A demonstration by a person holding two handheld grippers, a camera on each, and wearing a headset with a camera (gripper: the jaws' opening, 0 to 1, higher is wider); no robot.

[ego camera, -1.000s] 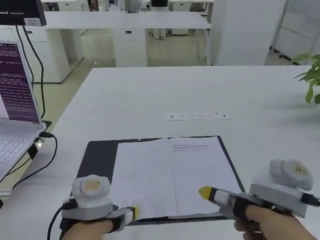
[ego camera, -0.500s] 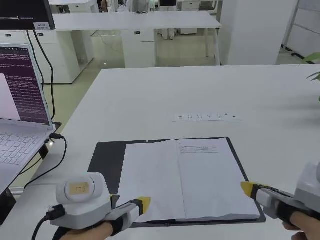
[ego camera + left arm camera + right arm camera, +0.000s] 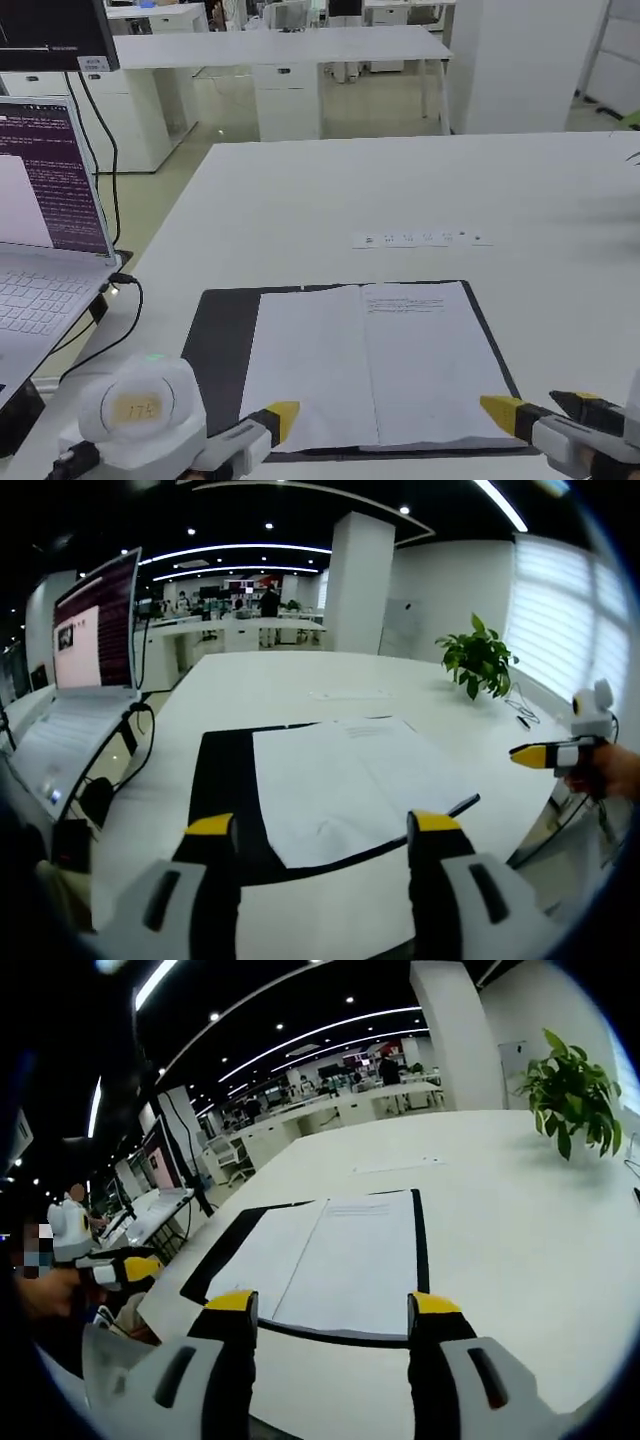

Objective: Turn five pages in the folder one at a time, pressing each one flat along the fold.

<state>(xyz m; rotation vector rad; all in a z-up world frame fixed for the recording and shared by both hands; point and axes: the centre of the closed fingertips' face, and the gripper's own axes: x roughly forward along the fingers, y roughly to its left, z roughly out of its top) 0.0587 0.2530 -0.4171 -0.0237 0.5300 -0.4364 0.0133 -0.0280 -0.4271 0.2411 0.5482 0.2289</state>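
A white table [image 3: 420, 180] carries a black folder [image 3: 222, 335] lying open and flat near its front edge. White pages [image 3: 330, 365] are spread inside it, the right-hand sheet bearing a few printed lines at its top, with bare cover showing on the left. An open laptop [image 3: 45, 240] with a lit screen stands to the folder's left, a dark cable [image 3: 100, 335] trailing from it, and a potted plant [image 3: 478, 660] stands well apart to the right. The left gripper [image 3: 322, 824] and right gripper [image 3: 335, 1303] hover at the folder's near corners, fingers spread wide, grasping nothing. A small pale strip [image 3: 420, 239] lies on the table beyond the folder.
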